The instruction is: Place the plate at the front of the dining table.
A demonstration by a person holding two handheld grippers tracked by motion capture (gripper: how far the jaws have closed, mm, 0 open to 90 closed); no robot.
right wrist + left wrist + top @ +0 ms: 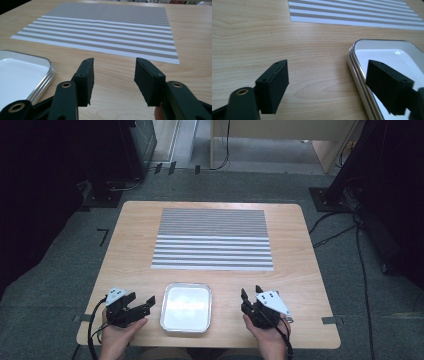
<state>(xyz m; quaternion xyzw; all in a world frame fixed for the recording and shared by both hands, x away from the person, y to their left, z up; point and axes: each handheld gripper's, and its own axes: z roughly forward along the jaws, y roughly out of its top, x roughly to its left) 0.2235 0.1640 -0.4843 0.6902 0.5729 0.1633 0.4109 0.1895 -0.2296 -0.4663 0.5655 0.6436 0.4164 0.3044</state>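
Overhead, from the high view, a shallow metal tray (pixel 186 307) sits at the near edge of the wooden bench (pixel 125 250), with a striped placemat (pixel 212 240) lying flat just beyond it and apart from it. The left gripper (pixel 142 301) rests just left of the tray, its jaws spread wide and holding nothing; the right gripper (pixel 251 294) sits a little to the tray's right, jaws parted and empty too.

Along the left gripper view, the left gripper (pixel 332 82) has one jaw over bare wood and the other over the tray's (pixel 355 66) near rim, so the rim lies between them but is not pinched.

Along the right gripper view, the right gripper (pixel 113 81) points at the placemat (pixel 105 27), half open over bare bench, with the tray (pixel 42 80) off to its side.

Judging by this, the tray is about to be grasped. To do it well, lower the left jaws squarely across the rolled rim, close firmly since the metal looks slick, and bring the right gripper to the opposite rim so the tray lifts level.
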